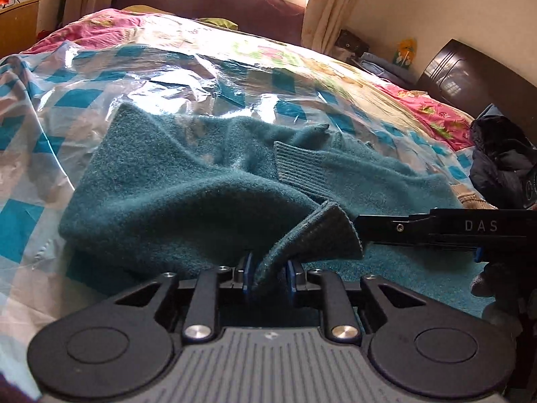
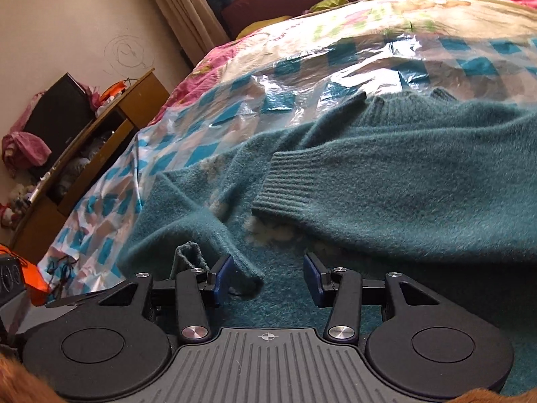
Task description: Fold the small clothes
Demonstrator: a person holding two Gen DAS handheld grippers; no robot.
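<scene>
Fuzzy teal knitted sweater (image 1: 174, 181) lies spread on the shiny blue-and-white checked plastic sheet (image 1: 40, 127) covering the bed, body running left to right, neck toward the far side. One ribbed cuff (image 2: 278, 184) is already laid across the body.

My left gripper (image 1: 267, 270) is clenched on a bunched fold of the sweater's near hem; fabric rises from between the blue pads (image 1: 290, 270) and flops over to the right.

My right gripper (image 2: 267, 277) is released, jaws wide apart, low over the knit at the near edge. A flap of hem lies against its left pad (image 2: 223, 273) but nothing is pinched. In the left view its black fingers come in from the right, just beside the lifted fold.

Judgement: the hem runs left to right along the near edge, with the rest of the sweater beyond both tools. The right gripper needs its own grip on the hem before both carry it away toward the neck. The left is the one already engaged.

Risk: a one-sided lift would skew the fold.
</scene>
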